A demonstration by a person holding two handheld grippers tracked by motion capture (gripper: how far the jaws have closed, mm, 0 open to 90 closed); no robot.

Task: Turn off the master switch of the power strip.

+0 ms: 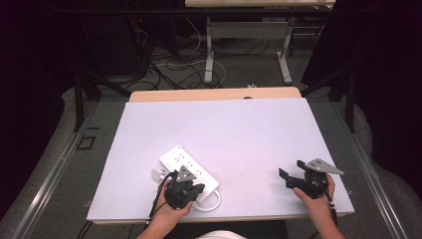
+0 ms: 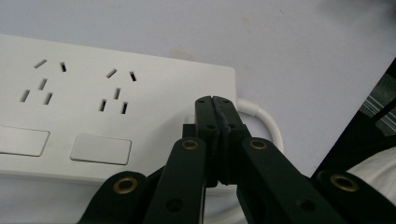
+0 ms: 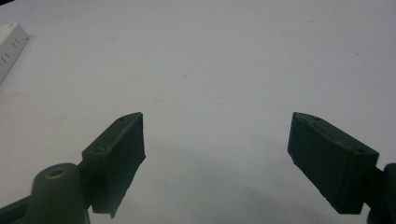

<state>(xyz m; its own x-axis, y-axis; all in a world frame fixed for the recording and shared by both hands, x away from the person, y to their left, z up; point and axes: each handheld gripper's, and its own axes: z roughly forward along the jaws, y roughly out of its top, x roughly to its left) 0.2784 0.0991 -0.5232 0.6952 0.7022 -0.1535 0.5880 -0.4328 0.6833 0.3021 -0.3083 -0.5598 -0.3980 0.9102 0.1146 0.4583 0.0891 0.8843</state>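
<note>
On power strip [image 2: 93, 112], closed hand-held gripper [image 2: 215, 100]

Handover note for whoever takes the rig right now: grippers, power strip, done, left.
Left gripper: jaws shut with nothing between them, tips over the cable end of the white power strip.
Right gripper: jaws wide open, holding nothing, above bare table at near right.
Power strip lies flat at near left, its white cable looping off the end. A small white piece sits beside it.
Done: nothing evident. Left: probably work at the strip's end.
</note>
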